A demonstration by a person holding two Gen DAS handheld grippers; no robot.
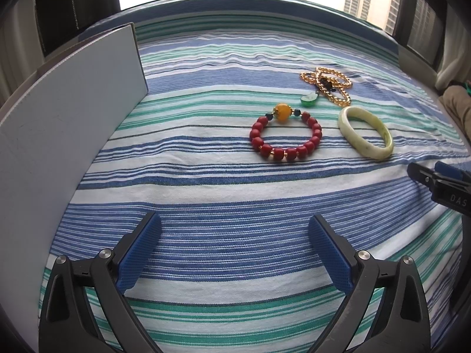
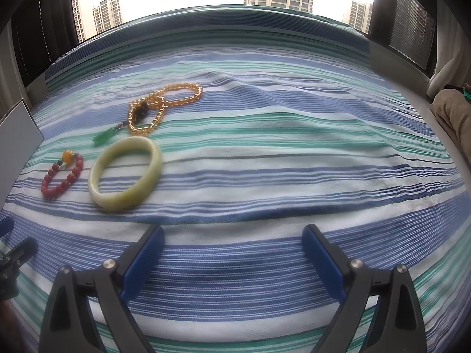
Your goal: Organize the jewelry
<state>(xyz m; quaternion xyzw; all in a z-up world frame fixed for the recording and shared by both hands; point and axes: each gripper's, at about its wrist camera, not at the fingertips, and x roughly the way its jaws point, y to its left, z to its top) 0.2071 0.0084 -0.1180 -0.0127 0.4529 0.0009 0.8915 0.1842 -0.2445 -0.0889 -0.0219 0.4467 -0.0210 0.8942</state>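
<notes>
Nothing picked up yet, by the look of it: opening step, all jewelry lying loose on the blue, green and white striped bedsheet [image 2: 279, 153]. Left gripper [image 1: 234, 253] hovering low over bare cloth, blue ribbed fingers [image 1: 138, 253] spread wide, nothing between them. Right gripper [image 2: 232, 261] likewise held above the sheet, fingers apart and empty, its tip just visible at the right edge of the left wrist view. Three pieces counted: one red barrel-bead bracelet with a large amber-yellow bead [image 1: 285, 135], one pale green-white stone bangle [image 2: 125, 173], one golden-yellow bead necklace with a green pendant [image 2: 160, 106], coiled on itself. Bracelet and bangle side by side, not touching; necklace just beyond them, its pendant close to the bangle's far rim. One flat white-grey panel [image 1: 67, 135] standing at the left, probably a raised box lid, though no interior visible, so no compartments countable. Probably next: choose one piece, likely the bangle nearest the right gripper, approach low with fingers astride the rim, close gently on the hard, slippery stone, then carry toward the panel side.
</notes>
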